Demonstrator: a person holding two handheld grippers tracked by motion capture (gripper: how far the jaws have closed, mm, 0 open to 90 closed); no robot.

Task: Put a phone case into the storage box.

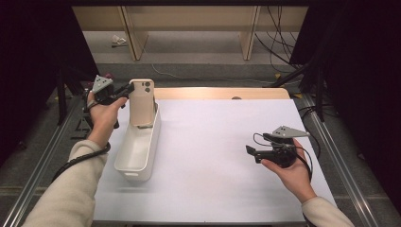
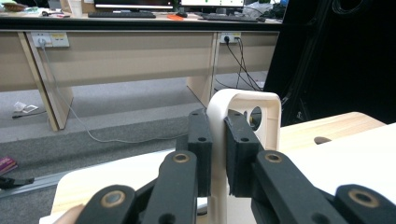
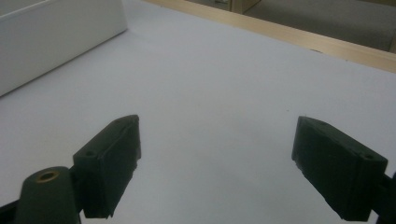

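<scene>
A beige phone point(image 1: 141, 101) with its camera lenses near the top stands upright, its lower end inside the far end of a white bin point(image 1: 142, 172). My left gripper point(image 1: 128, 90) is shut on the phone's upper left edge. In the left gripper view both pads point(image 2: 201, 140) press on the phone's thin edge point(image 2: 245, 100). My right gripper point(image 1: 249, 151) hovers low over the white mat at the right, pointing left, open. Its jaws stand wide apart with nothing between them point(image 3: 215, 158). The bin's side wall point(image 3: 56, 42) shows to that gripper's upper left.
A white mat point(image 1: 222, 142) covers the wooden table point(image 1: 222, 93). Metal rails point(image 1: 45, 156) run along both sides of the table. Beyond the far edge are floor, desk legs point(image 1: 248, 38) and loose cables point(image 1: 279, 42). Dark curtains flank both sides.
</scene>
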